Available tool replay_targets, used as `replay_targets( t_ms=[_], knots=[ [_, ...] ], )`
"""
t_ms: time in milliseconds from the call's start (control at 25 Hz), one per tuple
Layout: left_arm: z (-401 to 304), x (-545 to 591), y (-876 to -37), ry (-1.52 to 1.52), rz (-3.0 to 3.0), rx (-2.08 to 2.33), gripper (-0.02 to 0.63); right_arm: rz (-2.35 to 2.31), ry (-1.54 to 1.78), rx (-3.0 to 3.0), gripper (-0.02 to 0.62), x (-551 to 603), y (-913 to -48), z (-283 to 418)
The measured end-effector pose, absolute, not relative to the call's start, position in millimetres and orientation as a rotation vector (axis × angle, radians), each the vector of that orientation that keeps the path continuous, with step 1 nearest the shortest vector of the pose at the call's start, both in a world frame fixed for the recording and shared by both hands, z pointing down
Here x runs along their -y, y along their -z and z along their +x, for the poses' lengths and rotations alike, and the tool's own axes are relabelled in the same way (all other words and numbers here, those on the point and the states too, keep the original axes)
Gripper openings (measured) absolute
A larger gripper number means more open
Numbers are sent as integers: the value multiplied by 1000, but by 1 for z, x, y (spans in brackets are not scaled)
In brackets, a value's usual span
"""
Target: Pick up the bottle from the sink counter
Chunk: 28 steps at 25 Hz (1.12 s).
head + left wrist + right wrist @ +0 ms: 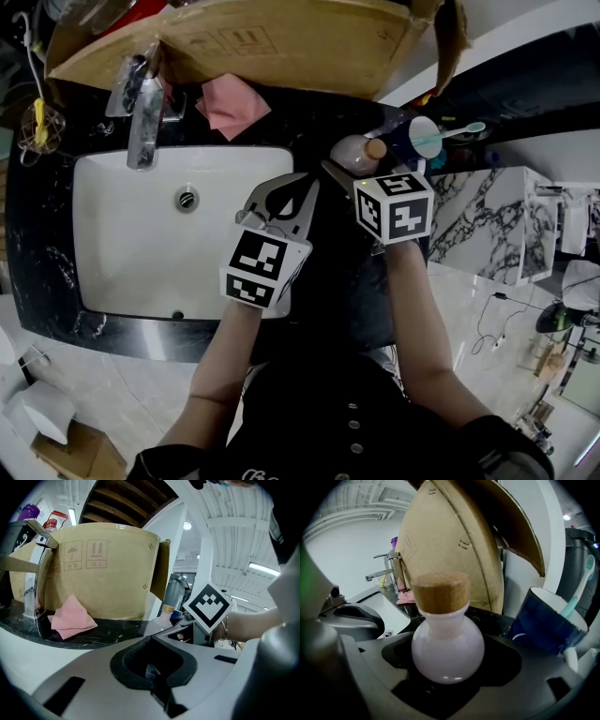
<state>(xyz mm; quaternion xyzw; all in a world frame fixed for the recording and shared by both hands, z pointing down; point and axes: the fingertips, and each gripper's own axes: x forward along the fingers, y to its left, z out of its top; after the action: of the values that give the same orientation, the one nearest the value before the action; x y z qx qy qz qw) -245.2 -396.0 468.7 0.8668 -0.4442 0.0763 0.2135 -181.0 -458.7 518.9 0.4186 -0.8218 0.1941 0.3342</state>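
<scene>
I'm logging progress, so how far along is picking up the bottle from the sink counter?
Done: the right tool is at the bottle, open jaws either side of its round body. In hand: the grasp; nothing presses on it yet. Left: closing and lifting it off the counter, where it stands. The left tool is shut, empty.

A cardboard box (281, 47) overhangs the counter (305, 131) behind the bottle (446, 653); a blue cup (543, 630) with a toothbrush (581, 592) crowds its right. The sink basin (112, 234) side lies open.

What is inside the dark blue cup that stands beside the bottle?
A teal toothbrush leans in the dark blue cup, over its rim. The cup's wall hides the brush's lower end and the bottom.
</scene>
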Motion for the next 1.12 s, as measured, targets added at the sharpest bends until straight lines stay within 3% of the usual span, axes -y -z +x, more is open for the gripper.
replay_targets(
  t_ms=[1120],
  knots=[
    [-241, 346, -440, -254, 2369, 1321, 17, 1133, -440, 2500, 403, 402, -451, -181]
  ],
)
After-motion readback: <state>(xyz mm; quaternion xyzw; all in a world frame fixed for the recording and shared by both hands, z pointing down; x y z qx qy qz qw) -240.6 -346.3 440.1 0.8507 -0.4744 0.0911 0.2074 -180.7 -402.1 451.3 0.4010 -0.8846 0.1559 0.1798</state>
